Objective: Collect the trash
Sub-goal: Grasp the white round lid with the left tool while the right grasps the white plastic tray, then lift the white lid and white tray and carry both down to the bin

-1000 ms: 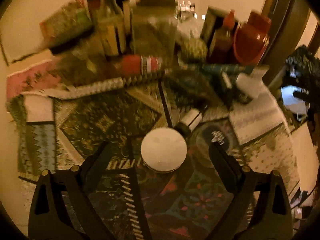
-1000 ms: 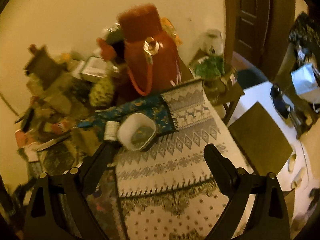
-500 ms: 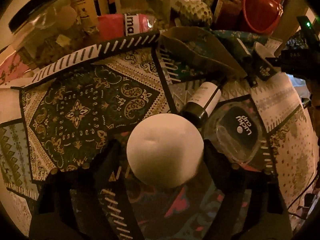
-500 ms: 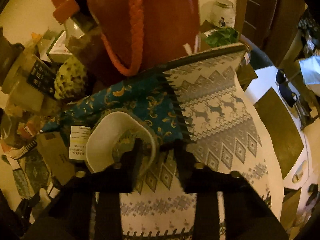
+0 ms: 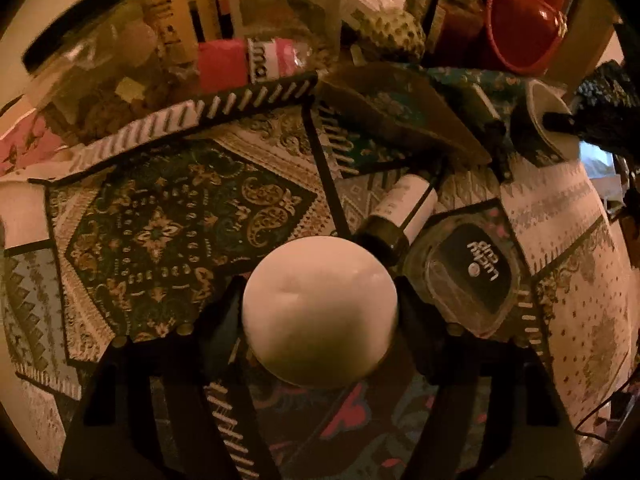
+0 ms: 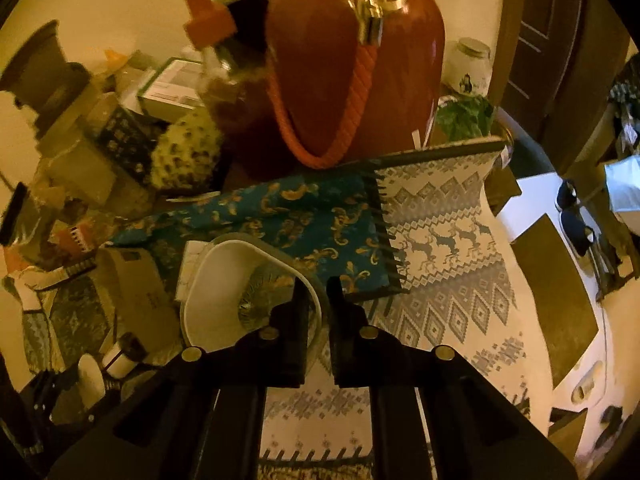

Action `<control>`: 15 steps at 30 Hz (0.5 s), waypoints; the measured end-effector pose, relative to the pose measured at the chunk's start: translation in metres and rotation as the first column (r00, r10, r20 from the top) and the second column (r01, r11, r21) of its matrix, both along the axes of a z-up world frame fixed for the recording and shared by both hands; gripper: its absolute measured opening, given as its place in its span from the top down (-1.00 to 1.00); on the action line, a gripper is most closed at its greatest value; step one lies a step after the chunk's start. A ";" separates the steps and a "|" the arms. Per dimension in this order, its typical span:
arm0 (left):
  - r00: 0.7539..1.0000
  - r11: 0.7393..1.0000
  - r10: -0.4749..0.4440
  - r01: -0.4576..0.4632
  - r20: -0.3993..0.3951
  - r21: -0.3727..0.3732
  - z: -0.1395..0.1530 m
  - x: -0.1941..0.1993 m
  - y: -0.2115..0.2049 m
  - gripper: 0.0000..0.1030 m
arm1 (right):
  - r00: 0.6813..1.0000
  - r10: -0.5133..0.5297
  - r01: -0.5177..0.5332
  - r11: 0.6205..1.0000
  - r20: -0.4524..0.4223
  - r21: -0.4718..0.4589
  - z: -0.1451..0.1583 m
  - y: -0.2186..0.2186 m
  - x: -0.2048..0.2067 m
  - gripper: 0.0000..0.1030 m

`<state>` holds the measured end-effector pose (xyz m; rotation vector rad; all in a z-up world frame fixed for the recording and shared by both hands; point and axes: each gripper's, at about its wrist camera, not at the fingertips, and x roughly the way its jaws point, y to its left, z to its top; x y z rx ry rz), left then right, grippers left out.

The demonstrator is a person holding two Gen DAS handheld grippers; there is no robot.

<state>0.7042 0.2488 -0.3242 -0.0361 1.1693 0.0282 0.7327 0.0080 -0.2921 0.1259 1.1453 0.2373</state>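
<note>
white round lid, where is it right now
In the left wrist view the white round lid sits low and central between the fingers of the left gripper, just left of the clear plastic container and below the small white-labelled bottle.

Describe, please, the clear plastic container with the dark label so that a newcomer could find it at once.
Start at the patterned cloths covering the table, then find the round white lid between the left gripper fingers. Just right of it sits the clear plastic container, the only see-through tub, with white lettering on its dark label.

We see a table under patterned cloths (image 5: 168,216); on them a white lid (image 5: 320,312), small bottle (image 5: 400,216), clear tub (image 5: 472,276), jars far.
</note>
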 end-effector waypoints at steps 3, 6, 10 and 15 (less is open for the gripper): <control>0.999 1.000 0.025 -0.024 0.044 -0.018 0.024 -0.004 0.000 -0.38 | 1.000 0.016 -0.016 1.000 0.025 0.008 0.014 -0.003 -0.008 0.85; 0.995 0.999 0.043 -0.041 0.087 -0.023 0.050 -0.005 -0.004 -0.38 | 0.998 0.030 -0.031 0.999 0.063 0.015 0.034 -0.010 -0.021 0.85; 0.983 0.997 0.067 -0.061 0.173 -0.040 0.096 -0.016 -0.018 -0.38 | 0.988 0.067 -0.069 0.998 0.138 0.005 0.064 -0.022 -0.036 0.86; 0.953 0.995 0.089 -0.073 0.291 -0.064 0.152 -0.036 -0.049 -0.38 | 0.961 0.111 -0.111 0.994 0.253 -0.013 0.110 -0.036 -0.067 0.86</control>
